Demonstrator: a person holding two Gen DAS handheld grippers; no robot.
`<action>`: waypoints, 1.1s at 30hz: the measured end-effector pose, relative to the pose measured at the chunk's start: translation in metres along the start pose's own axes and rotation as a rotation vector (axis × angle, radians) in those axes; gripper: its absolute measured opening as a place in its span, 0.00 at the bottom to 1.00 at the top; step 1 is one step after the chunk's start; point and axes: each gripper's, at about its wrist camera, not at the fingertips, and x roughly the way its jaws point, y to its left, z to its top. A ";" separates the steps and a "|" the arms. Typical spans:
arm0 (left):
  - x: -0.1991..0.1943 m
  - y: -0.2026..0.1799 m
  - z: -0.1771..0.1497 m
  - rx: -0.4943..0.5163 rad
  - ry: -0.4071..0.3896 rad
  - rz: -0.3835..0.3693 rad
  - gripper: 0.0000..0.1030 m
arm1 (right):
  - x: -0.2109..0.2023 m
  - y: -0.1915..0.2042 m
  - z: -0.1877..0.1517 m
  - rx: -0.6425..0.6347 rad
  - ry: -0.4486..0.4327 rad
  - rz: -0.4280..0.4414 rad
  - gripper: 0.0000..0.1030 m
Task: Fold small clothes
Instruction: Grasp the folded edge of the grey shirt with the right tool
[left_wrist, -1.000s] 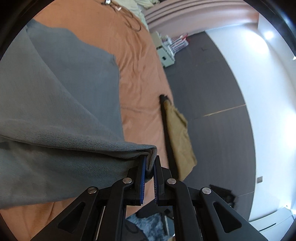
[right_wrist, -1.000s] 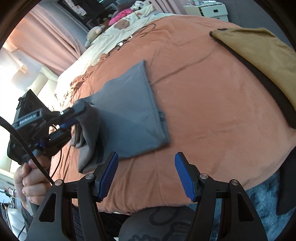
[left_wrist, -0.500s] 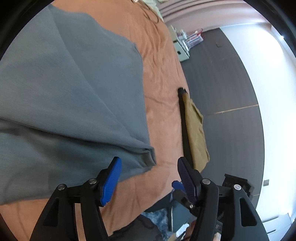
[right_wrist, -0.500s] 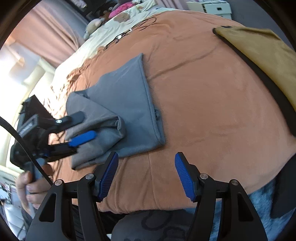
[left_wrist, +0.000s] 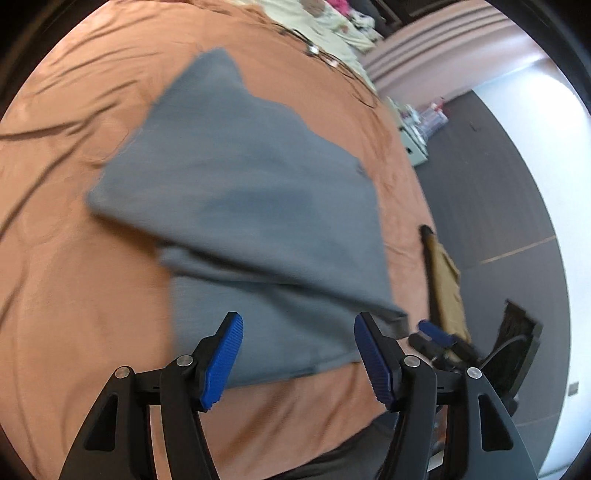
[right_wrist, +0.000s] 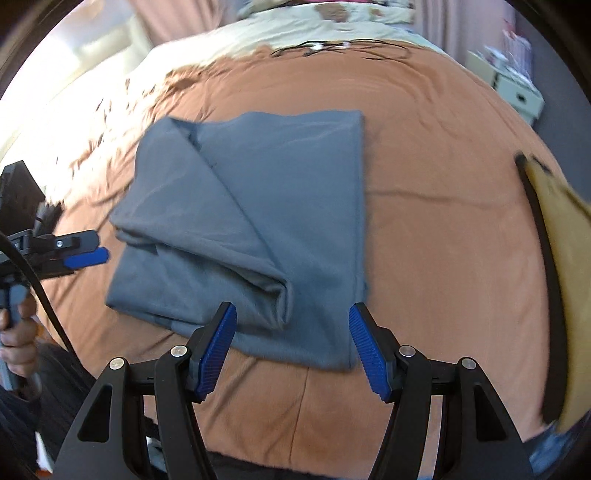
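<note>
1. A grey garment (right_wrist: 255, 225) lies partly folded on the orange bedspread (right_wrist: 436, 236), with one flap laid diagonally across its lower layer.
2. The left gripper (left_wrist: 297, 354) hovers over the garment's near edge with its blue-padded jaws spread wide and nothing between them.
3. The right gripper (right_wrist: 290, 341) is likewise wide apart and empty, poised above the garment's near corner.
4. In the right wrist view, the left gripper appears at the left edge, just beside the garment's left side, with a hand (right_wrist: 16, 332) wrapped round its handle.
5. A mustard-yellow cloth with a black edge (right_wrist: 557, 258) lies at the right edge of the bed, well apart from the garment.
6. Black cables (right_wrist: 340, 50) trail across the far end of the bedspread, near a pale patterned quilt (right_wrist: 314, 18).
</note>
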 end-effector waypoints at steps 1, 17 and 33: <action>-0.001 0.005 -0.002 -0.007 -0.007 0.010 0.62 | 0.004 0.004 0.002 -0.024 0.007 -0.012 0.60; 0.001 0.063 -0.039 -0.120 -0.021 0.060 0.53 | 0.059 0.066 0.034 -0.268 0.082 -0.179 0.37; 0.018 0.057 -0.029 -0.072 -0.011 0.106 0.43 | 0.058 0.074 0.042 -0.251 0.009 -0.145 0.07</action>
